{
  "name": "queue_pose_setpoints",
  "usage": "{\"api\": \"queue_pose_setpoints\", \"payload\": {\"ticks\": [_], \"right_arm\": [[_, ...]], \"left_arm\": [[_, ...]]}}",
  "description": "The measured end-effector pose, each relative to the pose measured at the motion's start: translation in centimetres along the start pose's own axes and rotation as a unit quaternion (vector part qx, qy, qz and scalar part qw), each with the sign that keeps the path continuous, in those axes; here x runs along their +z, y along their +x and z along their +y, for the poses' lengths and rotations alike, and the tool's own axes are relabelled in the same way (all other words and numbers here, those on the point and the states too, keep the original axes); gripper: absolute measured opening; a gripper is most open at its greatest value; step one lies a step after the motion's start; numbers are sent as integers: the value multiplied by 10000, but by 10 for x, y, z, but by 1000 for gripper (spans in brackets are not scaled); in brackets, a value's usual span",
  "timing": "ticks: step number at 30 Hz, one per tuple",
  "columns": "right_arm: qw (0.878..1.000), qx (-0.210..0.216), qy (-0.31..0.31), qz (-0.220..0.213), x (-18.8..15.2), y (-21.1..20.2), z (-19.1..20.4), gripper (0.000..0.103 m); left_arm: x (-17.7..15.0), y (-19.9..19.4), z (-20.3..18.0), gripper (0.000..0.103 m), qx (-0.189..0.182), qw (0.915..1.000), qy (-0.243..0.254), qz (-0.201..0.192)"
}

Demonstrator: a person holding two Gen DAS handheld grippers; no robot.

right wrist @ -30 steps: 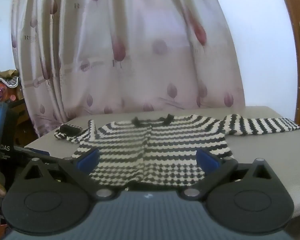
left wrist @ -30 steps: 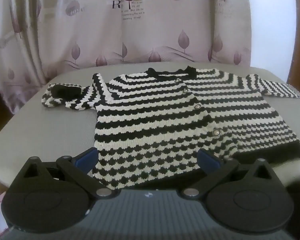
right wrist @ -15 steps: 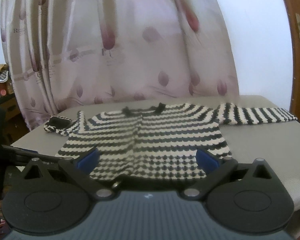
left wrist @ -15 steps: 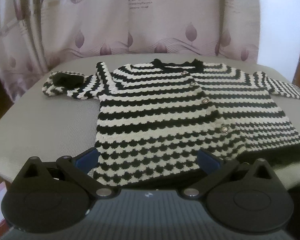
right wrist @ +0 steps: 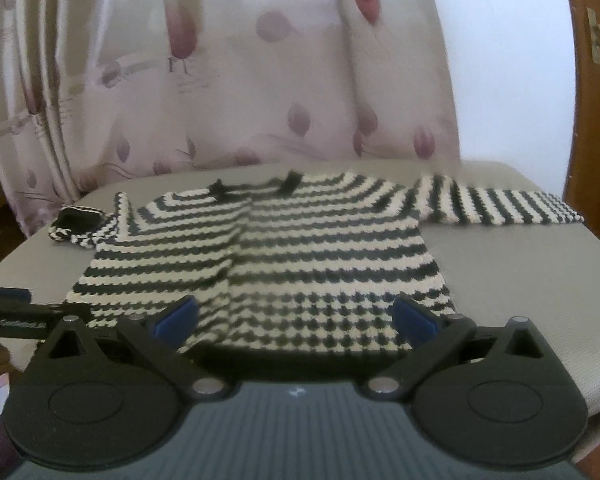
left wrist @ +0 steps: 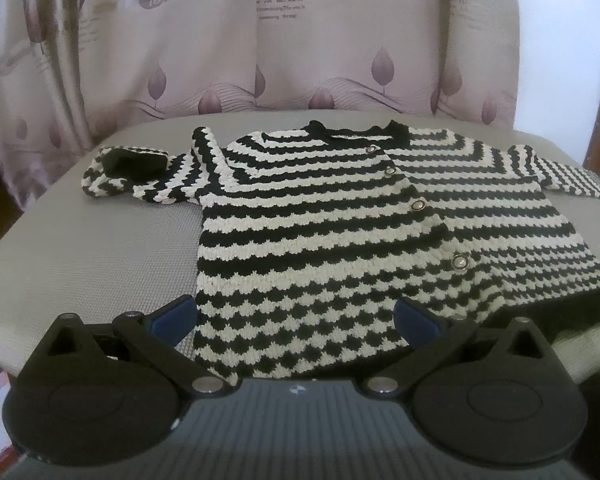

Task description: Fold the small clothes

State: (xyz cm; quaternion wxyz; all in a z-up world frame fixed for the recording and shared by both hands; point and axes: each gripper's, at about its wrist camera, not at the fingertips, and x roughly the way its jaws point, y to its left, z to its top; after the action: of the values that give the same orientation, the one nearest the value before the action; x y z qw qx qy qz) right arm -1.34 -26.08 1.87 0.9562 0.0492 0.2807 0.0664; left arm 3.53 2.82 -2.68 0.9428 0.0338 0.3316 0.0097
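Note:
A small black-and-white striped knit cardigan [left wrist: 340, 224] lies flat and buttoned on a grey table [left wrist: 92, 248]. Its left sleeve [left wrist: 140, 176] is bunched with the cuff turned back; its right sleeve [right wrist: 500, 208] lies stretched out to the right. My left gripper [left wrist: 296, 320] is open and empty over the cardigan's lower left hem. My right gripper [right wrist: 296, 318] is open and empty over the middle of the lower hem of the cardigan [right wrist: 284, 256]. The left gripper's side [right wrist: 16, 312] shows at the left edge of the right wrist view.
A pink curtain with leaf prints [left wrist: 300, 40] hangs right behind the table. A white wall [right wrist: 500, 60] and a brown wooden door frame [right wrist: 596, 100] stand at the right. Bare grey table surface [right wrist: 540, 272] lies right of the cardigan.
Both grippers have come closer to the cardigan's lower hem and tilted down a little; the garment looks larger in both views. Both stay open. The cardigan has not moved.

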Motion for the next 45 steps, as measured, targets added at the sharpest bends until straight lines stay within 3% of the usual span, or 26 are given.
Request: {"api": "queue_pose_setpoints", "payload": {"ticks": [9, 22, 26, 30, 33, 37, 40, 43, 45], "right_arm": [[9992, -287, -188, 194, 4, 20, -5, 103], [9988, -168, -285, 358, 9, 42, -4, 103], [9988, -62, -296, 377, 9, 45, -3, 103], [9983, 5, -405, 420, 8, 49, 3, 103], [9982, 53, -383, 462, 7, 53, 4, 103], [9975, 78, -407, 576, 5, 61, 8, 103], [9966, 82, -438, 686, 3, 69, 10, 103], [9964, 84, -395, 746, 2, 75, 10, 103], [9961, 89, -355, 809, 2, 79, 11, 103]], "left_arm": [[2, 3, 3, 103, -12, 10000, 10, -46], [11, 13, 27, 103, 123, 9995, 80, -269], [21, 22, 55, 103, 359, 9983, 166, -434], [31, 36, 88, 96, 791, 9931, 419, -760], [45, 57, 120, 85, 1087, 9896, 482, -811], [63, 85, 147, 76, 1401, 9780, 1094, -1090], [72, 107, 167, 77, 1180, 9729, 1599, -1184], [80, 131, 191, 83, 1264, 9660, 1982, -1074], [84, 148, 205, 83, 1110, 9647, 2214, -896]]}}
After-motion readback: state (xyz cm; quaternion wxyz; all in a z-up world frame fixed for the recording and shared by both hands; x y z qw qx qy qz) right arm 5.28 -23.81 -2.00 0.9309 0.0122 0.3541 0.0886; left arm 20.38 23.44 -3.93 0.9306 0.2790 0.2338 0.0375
